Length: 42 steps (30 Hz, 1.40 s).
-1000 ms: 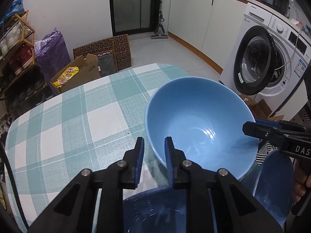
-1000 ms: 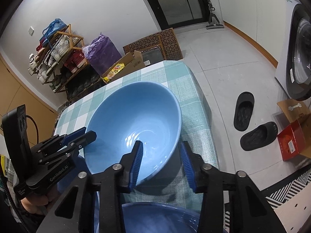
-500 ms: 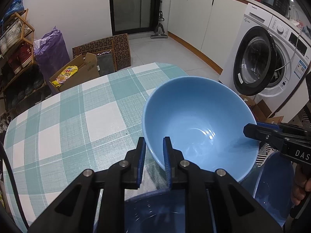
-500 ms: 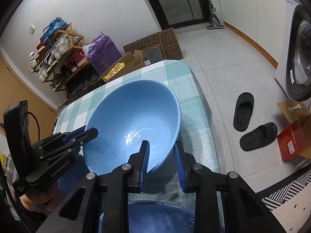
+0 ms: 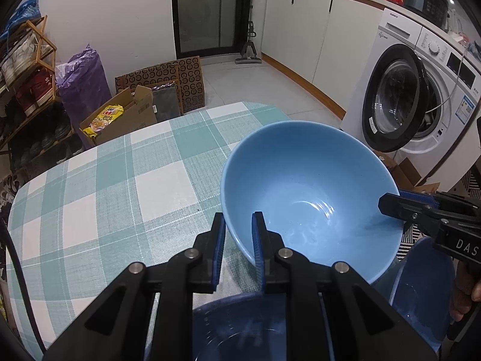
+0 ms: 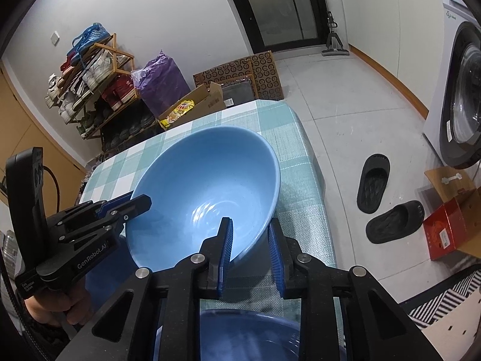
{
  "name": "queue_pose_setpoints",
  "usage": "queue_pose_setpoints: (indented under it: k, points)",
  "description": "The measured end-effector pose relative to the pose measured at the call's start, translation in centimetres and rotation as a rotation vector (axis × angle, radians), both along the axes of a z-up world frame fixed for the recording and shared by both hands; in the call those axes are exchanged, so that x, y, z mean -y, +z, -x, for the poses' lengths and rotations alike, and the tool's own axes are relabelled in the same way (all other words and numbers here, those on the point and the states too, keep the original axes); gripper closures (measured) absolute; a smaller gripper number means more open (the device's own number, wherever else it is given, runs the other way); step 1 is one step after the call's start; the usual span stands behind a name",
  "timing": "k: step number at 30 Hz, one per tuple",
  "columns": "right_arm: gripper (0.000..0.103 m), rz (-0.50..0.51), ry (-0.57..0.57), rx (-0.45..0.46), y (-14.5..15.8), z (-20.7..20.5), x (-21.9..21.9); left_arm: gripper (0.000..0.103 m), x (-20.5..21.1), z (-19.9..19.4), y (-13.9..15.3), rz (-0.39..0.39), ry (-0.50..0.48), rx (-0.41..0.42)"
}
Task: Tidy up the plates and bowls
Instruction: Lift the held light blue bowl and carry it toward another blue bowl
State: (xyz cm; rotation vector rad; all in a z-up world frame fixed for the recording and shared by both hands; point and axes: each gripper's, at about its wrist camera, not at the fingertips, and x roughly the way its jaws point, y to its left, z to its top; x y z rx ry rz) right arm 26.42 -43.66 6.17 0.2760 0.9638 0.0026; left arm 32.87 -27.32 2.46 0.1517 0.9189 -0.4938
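Light blue bowl (image 5: 309, 198) sits tilted over the checked surface (image 5: 99, 198), nothing inside it. Left gripper (image 5: 237, 240) pinches its near-left rim, one finger inside, one outside. Right gripper (image 6: 248, 248) straddles the opposite rim w/ a gap showing at the outer pad, so can't tell if it's clamped. Darker blue bowl (image 5: 249, 328) lies below the left gripper; contents unclear. Another blue bowl (image 5: 421, 282) sits at the right.

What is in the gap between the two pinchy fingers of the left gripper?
The near rim of the light blue bowl sits inside the left gripper, one finger outside it and one inside. The left wrist view shows this; whether they touch is unclear.
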Motion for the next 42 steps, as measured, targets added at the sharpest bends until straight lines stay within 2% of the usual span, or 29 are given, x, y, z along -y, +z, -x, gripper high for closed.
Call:
queue_pose_setpoints:
  k: [11,22,42]
  points:
    - [0.079,-0.001,0.007,0.050,1.5,1.3,-0.2,0.087,-0.5,1.5,2.1,0.006,0.001,0.064]
    - [0.079,0.016,0.013,0.082,3.0,2.4,-0.4,0.087,-0.9,2.0,2.8,0.018,0.005,0.074]
    - [0.079,0.040,0.039,0.150,6.8,5.1,-2.1,0.087,-2.7,4.7,6.5,0.053,0.023,0.152]
